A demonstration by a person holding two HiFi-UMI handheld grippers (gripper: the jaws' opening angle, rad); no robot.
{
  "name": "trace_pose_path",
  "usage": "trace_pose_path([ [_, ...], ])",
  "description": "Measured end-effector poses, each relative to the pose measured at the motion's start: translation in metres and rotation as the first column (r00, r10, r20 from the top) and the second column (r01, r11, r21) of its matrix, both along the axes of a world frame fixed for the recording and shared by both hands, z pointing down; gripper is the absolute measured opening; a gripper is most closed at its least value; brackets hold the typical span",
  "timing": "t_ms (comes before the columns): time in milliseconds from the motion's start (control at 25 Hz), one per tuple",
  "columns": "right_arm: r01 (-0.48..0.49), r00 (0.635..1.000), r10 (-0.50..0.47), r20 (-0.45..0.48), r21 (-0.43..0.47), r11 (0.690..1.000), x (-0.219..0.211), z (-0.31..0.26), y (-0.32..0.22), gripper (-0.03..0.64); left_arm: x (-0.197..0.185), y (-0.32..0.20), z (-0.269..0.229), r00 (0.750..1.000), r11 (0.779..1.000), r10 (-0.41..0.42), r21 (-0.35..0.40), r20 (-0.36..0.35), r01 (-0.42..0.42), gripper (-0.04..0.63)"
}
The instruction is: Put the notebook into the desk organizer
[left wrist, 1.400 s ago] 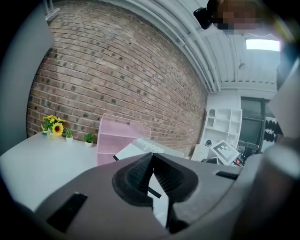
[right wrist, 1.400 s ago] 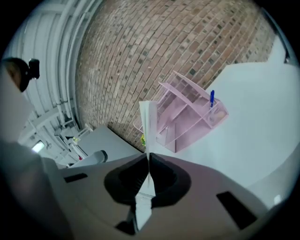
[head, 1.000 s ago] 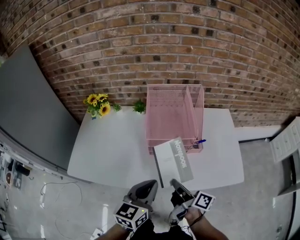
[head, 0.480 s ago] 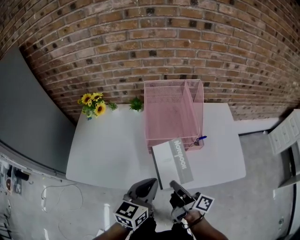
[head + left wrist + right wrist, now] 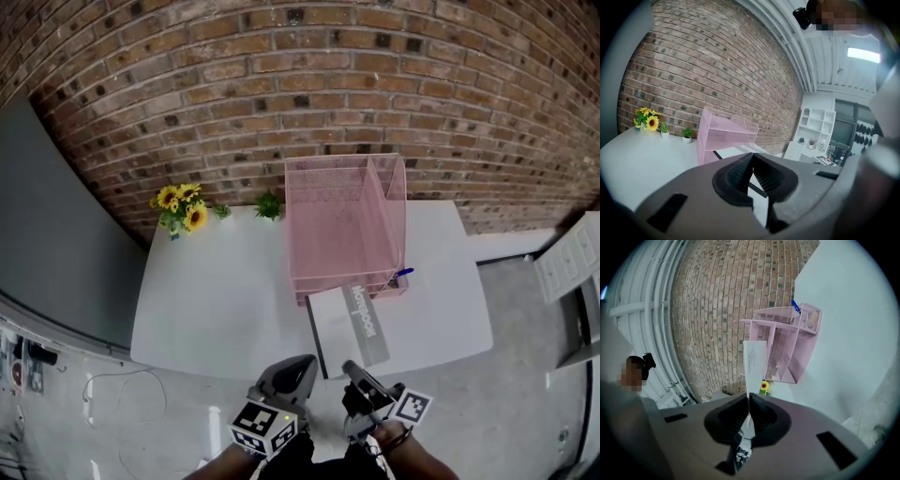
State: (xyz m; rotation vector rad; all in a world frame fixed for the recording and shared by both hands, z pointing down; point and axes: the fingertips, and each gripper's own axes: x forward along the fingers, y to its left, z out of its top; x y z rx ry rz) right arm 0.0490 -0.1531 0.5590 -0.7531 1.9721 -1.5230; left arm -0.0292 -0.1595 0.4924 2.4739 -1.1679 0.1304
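A pink wire desk organizer (image 5: pixel 342 220) stands at the back of the white table (image 5: pixel 216 291), against the brick wall. The grey-and-white notebook (image 5: pixel 352 323) reaches from the table's front edge up to the organizer's front rim. My right gripper (image 5: pixel 349 368) is shut on its near edge; in the right gripper view the notebook (image 5: pixel 753 366) runs as a thin sheet out from between the jaws of the right gripper (image 5: pixel 748 401) toward the organizer (image 5: pixel 787 343). My left gripper (image 5: pixel 298 366) hangs beside it off the table's front, shut and holding nothing (image 5: pixel 751 157).
Sunflowers (image 5: pixel 178 206) and a small green plant (image 5: pixel 269 204) sit at the table's back left. A blue pen (image 5: pixel 401 273) sticks out at the organizer's front right corner. Grey floor lies on both sides; white shelving (image 5: pixel 567 272) is at the right.
The notebook's far end has crept a little closer to the organizer's front and stands straighter. Both grippers stay low at the table's front edge.
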Motion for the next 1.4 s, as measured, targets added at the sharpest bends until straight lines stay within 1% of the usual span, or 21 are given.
trace_pose_path([
  [80,0.008,1.0,-0.008,0.008,0.018,1.0,-0.003,-0.006,-0.002,0.012,-0.001,-0.001,0.001,1.0,1.0,0.003,0.0,0.0,-0.003,0.005],
  [240,0.007,1.0,-0.008,0.029,0.028,1.0,-0.009,-0.012,-0.007,0.012,-0.002,-0.002,-0.001,1.0,1.0,0.008,0.0,0.001,-0.008,0.005],
  [480,-0.005,1.0,0.004,0.014,0.03,1.0,-0.013,-0.011,-0.027,0.012,-0.005,-0.007,-0.003,1.0,1.0,0.013,0.007,0.005,-0.013,0.006],
  [760,-0.025,0.999,0.026,-0.023,0.028,0.999,-0.018,-0.006,-0.056,0.012,-0.01,-0.014,-0.001,1.0,1.0,0.02,0.003,0.013,-0.02,0.005],
  [880,-0.029,0.998,0.031,-0.05,0.04,0.999,-0.019,-0.007,-0.07,0.012,-0.009,-0.017,-0.001,1.0,1.0,0.024,0.007,0.014,-0.024,0.005],
  [1120,-0.041,0.994,0.044,-0.102,0.031,0.999,-0.017,-0.004,-0.096,0.012,-0.007,-0.026,-0.002,0.999,0.999,0.033,0.008,0.016,-0.033,0.005],
  [1400,-0.068,0.991,0.07,-0.117,0.024,0.997,-0.018,-0.002,-0.123,0.012,-0.005,-0.036,0.0,0.999,0.999,0.041,0.006,0.011,-0.041,0.005],
])
